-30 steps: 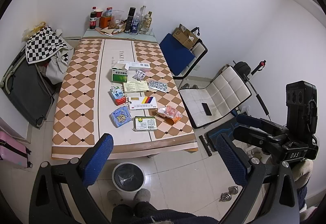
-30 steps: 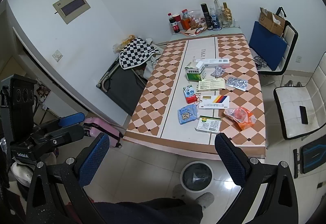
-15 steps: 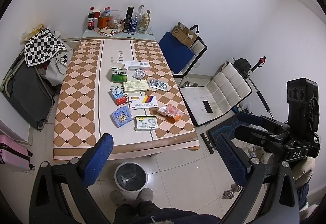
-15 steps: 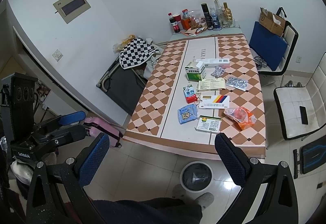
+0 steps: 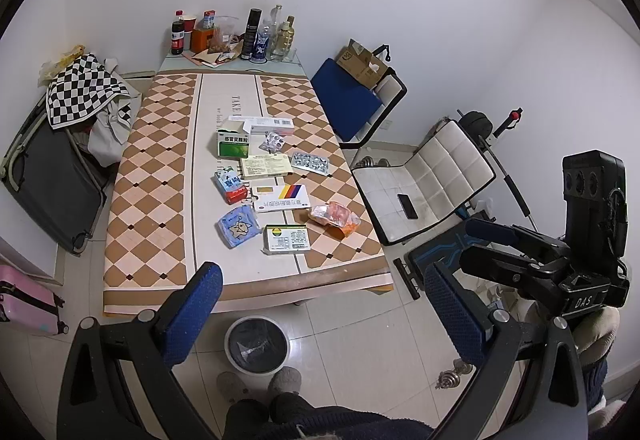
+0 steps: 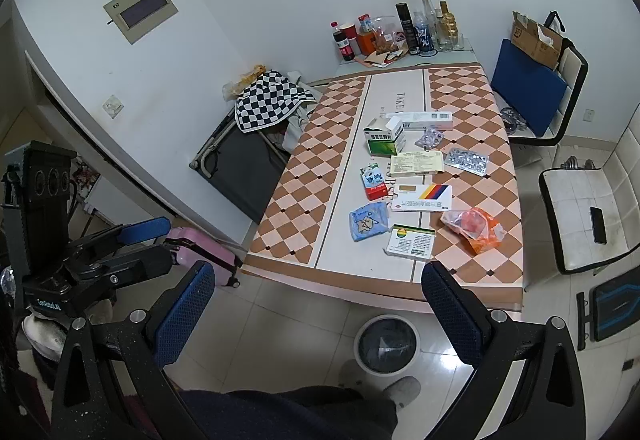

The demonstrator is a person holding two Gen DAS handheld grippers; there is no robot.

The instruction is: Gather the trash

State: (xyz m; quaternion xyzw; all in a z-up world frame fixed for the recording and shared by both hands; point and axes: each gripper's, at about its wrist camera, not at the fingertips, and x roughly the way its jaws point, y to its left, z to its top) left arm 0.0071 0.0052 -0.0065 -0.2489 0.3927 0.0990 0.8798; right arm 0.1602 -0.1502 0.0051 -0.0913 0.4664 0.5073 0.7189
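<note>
Trash, i.e. a spread of flat medicine cartons, blister sheets and wrappers, lies in a cluster along the pale centre strip of the checkered tabletop (image 5: 152,200), toward its near half. Nearest the edge: white-and-green flat medicine carton (image 5: 287,239), blue soft tissue pack (image 5: 237,226), orange-and-clear crumpled plastic wrapper (image 5: 335,216). Farther back: white carton with striped corner (image 5: 282,197), silver blister sheet (image 5: 311,162), upright green-and-white open box (image 5: 233,139).

Round white bin with dark liner (image 5: 256,345) stands on the floor just below the near tabletop edge, by the person's slippers.

Left claw (image 5: 320,314): released, blue pads wide apart, nothing between them, held high and well back from the tabletop. Right claw (image 6: 316,316): likewise released and empty.

Step in hand, judged: approach for the first pick. Advice: take the nearest piece first; come down steeply; close across the short width of a carton, not its length. Flat cartons give little height to pinch, so sliding one to the tabletop edge may help. The wrapper will crush, so grip its bulk.

Orientation: white-and-green carton lies flat, long axis roughly parallel to the near edge; the striped carton the same, slightly tilted.
</note>
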